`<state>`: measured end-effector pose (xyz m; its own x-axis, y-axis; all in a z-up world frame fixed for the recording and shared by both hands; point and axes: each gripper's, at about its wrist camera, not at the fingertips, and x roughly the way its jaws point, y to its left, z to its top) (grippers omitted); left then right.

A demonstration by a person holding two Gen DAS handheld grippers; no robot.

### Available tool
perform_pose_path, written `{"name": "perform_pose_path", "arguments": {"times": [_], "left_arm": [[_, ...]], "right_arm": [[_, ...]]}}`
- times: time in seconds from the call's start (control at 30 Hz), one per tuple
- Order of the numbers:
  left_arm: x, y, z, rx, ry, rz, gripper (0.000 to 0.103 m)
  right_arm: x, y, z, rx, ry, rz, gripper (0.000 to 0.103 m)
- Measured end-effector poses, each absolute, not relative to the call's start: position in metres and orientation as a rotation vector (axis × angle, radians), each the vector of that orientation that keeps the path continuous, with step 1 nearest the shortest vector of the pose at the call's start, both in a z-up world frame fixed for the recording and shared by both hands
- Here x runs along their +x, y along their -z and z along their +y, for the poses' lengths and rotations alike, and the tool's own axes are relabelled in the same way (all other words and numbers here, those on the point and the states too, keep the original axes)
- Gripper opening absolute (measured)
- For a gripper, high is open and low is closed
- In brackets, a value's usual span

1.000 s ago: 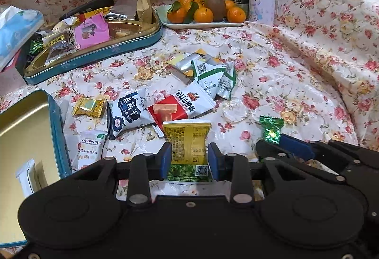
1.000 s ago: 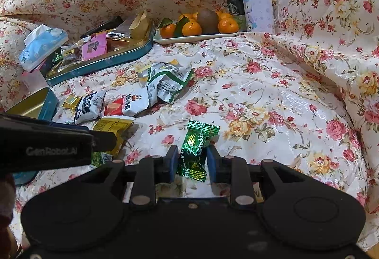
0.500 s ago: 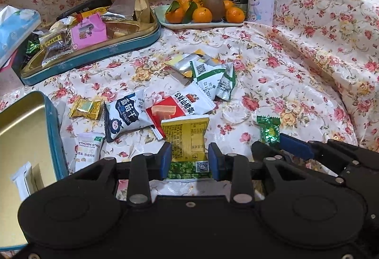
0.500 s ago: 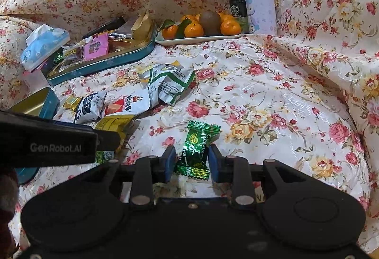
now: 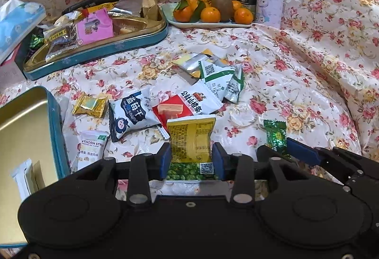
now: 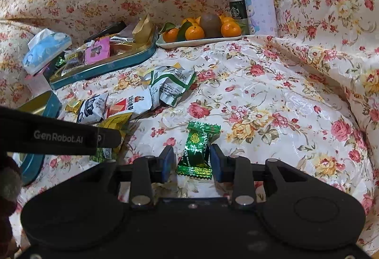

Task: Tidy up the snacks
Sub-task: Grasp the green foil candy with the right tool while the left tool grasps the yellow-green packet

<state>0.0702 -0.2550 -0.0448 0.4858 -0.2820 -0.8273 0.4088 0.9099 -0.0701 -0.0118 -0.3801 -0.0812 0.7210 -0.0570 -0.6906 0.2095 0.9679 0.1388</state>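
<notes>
Snacks are what both hands are after, and each has one lined up. The left gripper (image 5: 191, 160) has just been opening its jaws, and the yellow-and-green snack packet (image 5: 190, 140) sits between them with a gap on either side, lying flat on the floral cloth (image 5: 272, 83); nothing is clamped. The right gripper (image 6: 191, 163) has been easing its jaws apart as well: the green foil candy (image 6: 197, 148) stands between the blue pads (image 6: 168, 161) in a narrow gap, close to the right one, but I read that as not pinched.

So the step in hand looks like the pick itself, two at once. Next, each pair of jaws must close on its wrapper, then lift and carry it to a tin; the open gold-lined tin (image 5: 26, 126) at left is nearest.

Moving outward, the packet is flat, printed and crinkly, likely slippery, with one edge touching the red-and-white packet (image 5: 189, 105). The candy is small, shiny, with crimped ends. Beyond lies a loose scatter: a navy-and-white packet (image 5: 132, 114), a gold foil sweet (image 5: 90, 106), green-and-white sachets (image 5: 222, 79). Further back, the teal tray (image 5: 99, 55) already holds several snacks.
</notes>
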Motion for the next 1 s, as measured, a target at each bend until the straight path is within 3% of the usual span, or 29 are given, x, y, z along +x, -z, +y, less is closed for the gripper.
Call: {"name": "perform_pose_path", "arguments": {"times": [0.57, 0.63, 0.7, 1.0], "left_arm": [[0.078, 0.059, -0.27, 0.178, 0.397, 1.002, 0.05], [0.082, 0.063, -0.27, 0.154, 0.401, 1.034, 0.05], [0.082, 0.062, -0.268, 0.137, 0.405, 1.037, 0.05], [0.084, 0.063, -0.275, 0.146, 0.407, 1.042, 0.055]], "right_arm": [[-0.014, 0.08, -0.378, 0.239, 0.158, 0.746, 0.035], [-0.012, 0.08, -0.377, 0.24, 0.17, 0.744, 0.034], [-0.011, 0.08, -0.375, 0.211, 0.187, 0.748, 0.026], [-0.015, 0.08, -0.374, 0.182, 0.178, 0.746, 0.026]]}}
